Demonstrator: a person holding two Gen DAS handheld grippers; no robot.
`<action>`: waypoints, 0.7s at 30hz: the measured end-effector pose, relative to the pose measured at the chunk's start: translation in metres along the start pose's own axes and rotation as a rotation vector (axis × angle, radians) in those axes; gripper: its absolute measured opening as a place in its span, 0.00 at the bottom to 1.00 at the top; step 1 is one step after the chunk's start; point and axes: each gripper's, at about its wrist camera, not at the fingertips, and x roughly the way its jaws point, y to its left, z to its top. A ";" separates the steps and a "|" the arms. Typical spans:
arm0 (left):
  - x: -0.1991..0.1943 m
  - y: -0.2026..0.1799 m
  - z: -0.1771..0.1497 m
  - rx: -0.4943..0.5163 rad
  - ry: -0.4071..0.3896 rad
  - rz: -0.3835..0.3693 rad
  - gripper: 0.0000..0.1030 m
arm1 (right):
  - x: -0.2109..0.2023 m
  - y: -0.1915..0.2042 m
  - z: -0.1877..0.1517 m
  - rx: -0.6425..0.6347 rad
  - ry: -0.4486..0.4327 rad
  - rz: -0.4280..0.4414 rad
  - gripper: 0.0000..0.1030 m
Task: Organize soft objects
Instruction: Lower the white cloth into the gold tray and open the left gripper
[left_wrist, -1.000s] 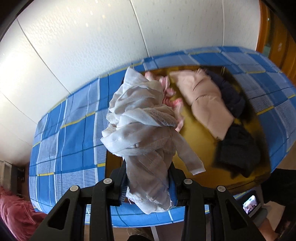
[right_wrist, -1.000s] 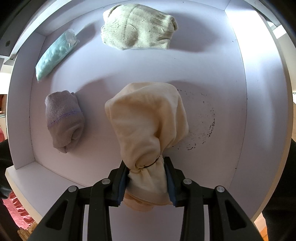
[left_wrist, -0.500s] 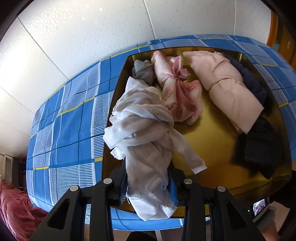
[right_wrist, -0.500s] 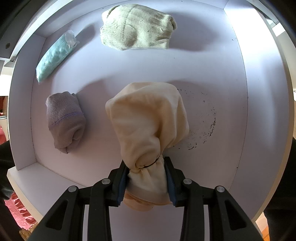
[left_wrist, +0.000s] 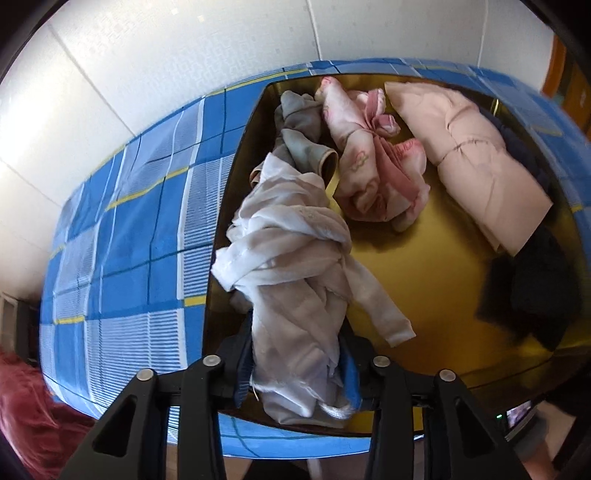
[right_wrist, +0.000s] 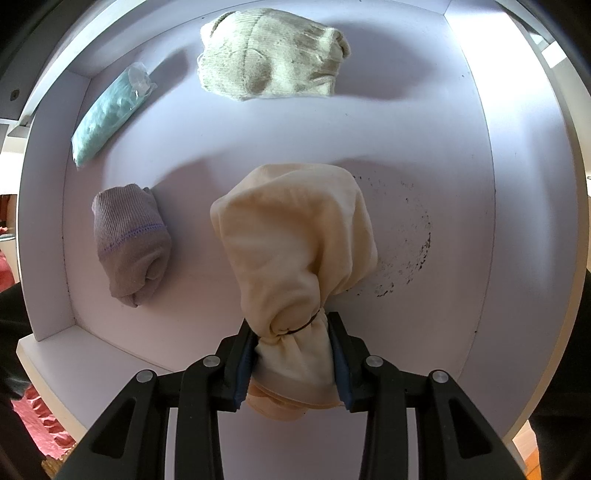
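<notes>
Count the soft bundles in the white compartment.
4: knitted bundle at the back, teal packet back left, grey sock roll at left, cream bundle held in the right gripper. None appear hidden.

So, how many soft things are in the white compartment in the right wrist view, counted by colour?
Cream bundle, in the right hand-held gripper: 1
Pale green knit: 1
Teal packet: 1
Grey-mauve sock roll: 1
Total: 4
</notes>
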 end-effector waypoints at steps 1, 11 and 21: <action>-0.001 0.002 -0.001 -0.010 -0.007 0.003 0.48 | 0.000 0.000 0.000 0.000 0.000 0.000 0.36; -0.017 0.010 -0.004 -0.034 -0.077 0.027 0.45 | -0.001 -0.001 0.001 0.004 -0.001 0.003 0.36; -0.031 -0.005 -0.016 -0.031 -0.137 0.042 0.52 | -0.001 -0.002 0.002 0.008 0.002 0.005 0.36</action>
